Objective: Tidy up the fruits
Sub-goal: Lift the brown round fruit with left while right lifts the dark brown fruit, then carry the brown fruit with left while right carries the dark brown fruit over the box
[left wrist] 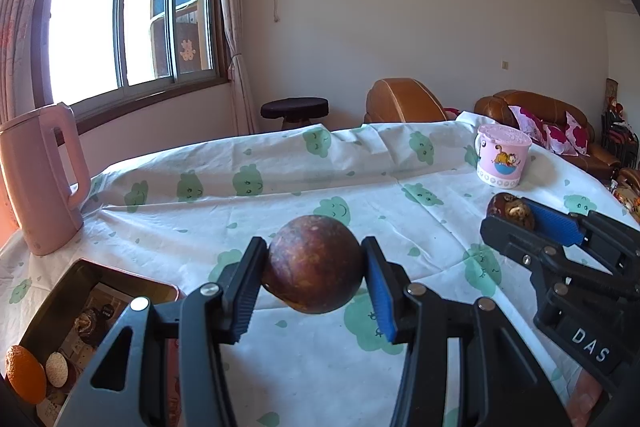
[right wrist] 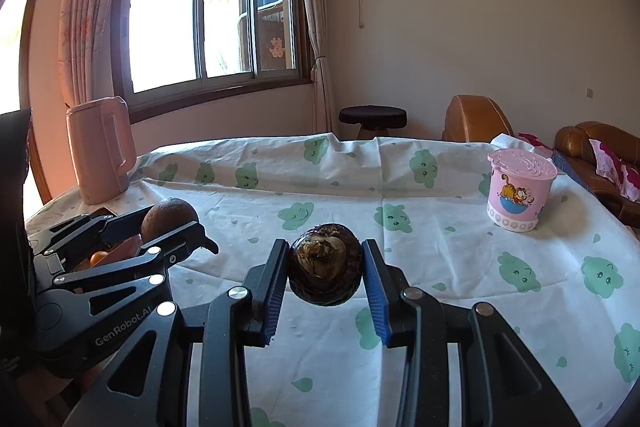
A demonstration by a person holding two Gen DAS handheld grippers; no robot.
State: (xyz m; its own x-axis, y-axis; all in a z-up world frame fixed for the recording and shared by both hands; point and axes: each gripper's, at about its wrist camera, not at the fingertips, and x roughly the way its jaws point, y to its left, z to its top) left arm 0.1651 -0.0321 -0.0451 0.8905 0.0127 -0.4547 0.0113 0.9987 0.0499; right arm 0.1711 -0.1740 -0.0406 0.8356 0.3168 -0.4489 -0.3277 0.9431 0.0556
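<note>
Both grippers are hovering over the clothed table, the left gripper pinching a round brown fruit, the right gripper clamping a dark fruit (stem end facing us); lowering each gently into the tin tray looks wisest.

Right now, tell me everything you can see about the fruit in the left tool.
The round brown fruit is mottled reddish-brown with a dull, rough-looking skin and paler scuffs. It is gripped at its sides between the two ribbed pads of the left tool, held above the cloud-print tablecloth, apparently touching nothing else. The right wrist view shows it gripped the same way.
</note>
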